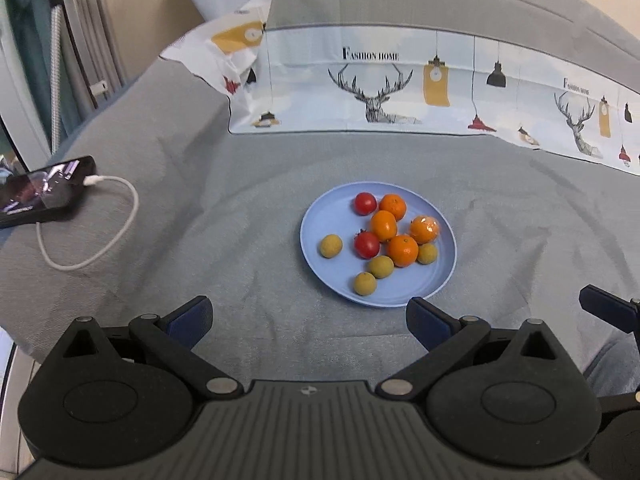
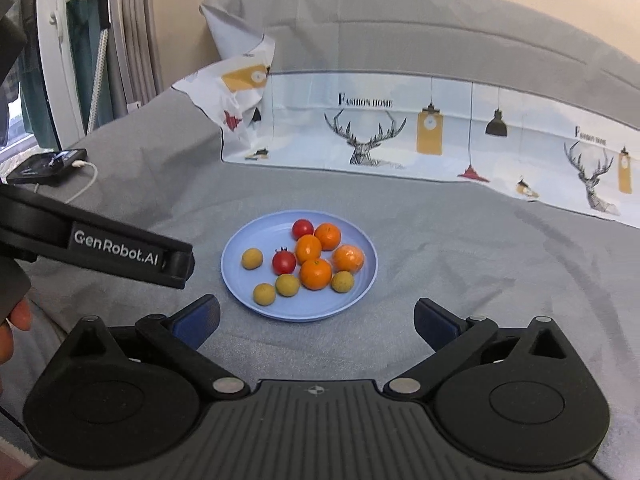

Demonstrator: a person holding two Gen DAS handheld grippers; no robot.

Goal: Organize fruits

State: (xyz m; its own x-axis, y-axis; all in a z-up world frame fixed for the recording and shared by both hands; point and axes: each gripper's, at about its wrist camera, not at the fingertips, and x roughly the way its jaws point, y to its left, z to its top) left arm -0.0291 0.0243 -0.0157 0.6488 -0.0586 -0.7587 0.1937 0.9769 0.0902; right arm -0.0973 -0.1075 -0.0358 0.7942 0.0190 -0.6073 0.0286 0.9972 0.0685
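On the blue plate (image 2: 362, 284), which sits on the grey bedcover (image 2: 480, 280), the fruit runs from a lone yellow-green fruit (image 2: 252, 259) at the left, past two cherry tomatoes (image 2: 284, 262) to the mandarins (image 2: 316, 274) bunched at the right. All look light and round, likely to roll — the tomatoes thin-skinned and easily crushed, so a gentle pinch across the widest part seems best. The left gripper (image 1: 310, 322) and right gripper (image 2: 316, 322) both stand wide apart and empty, short of the plate's near rim.
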